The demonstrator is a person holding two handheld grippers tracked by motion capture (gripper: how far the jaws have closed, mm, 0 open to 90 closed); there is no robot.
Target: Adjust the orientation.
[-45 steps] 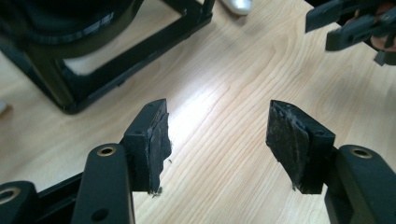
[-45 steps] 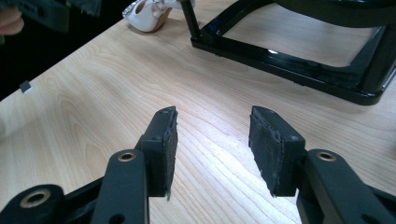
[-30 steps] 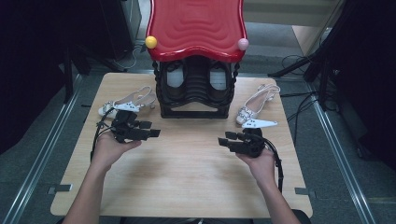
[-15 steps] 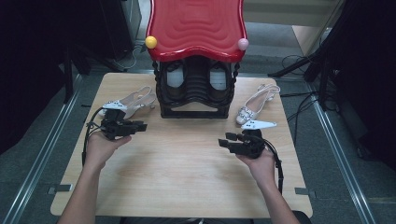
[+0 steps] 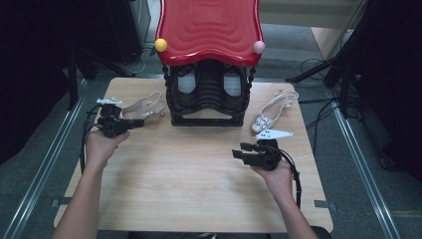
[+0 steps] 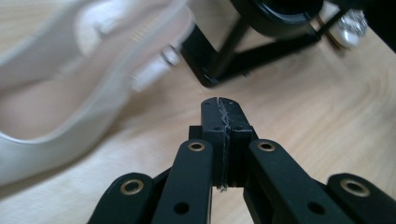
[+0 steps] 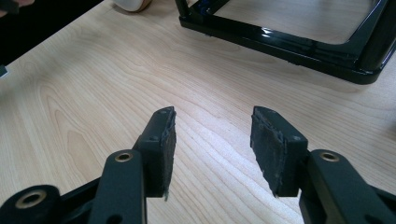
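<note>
Pale wood fills the high view: our left gripper (image 5: 115,124) has slid away from the middle of the table (image 5: 199,174) toward its left edge, and now sits just beside the cream slingback shoe (image 5: 142,107) lying left of the black rack (image 5: 208,97) with its red top (image 5: 209,30). Our right gripper (image 5: 256,155) waits over bare wood, well apart from the jewelled shoe (image 5: 271,112) on the right.

Through the left gripper view, the left gripper (image 6: 219,122) has just been closing and its jaws now meet pad to pad with nothing between them. The slingback shoe (image 6: 70,93) lies up and to the left of the tips, near but not touching. We judge the grab has not begun; the jaws must reopen first.

From the right gripper view, the right gripper (image 7: 212,144) stands with jaws apart, empty, above the table, the rack's base (image 7: 289,44) ahead.
</note>
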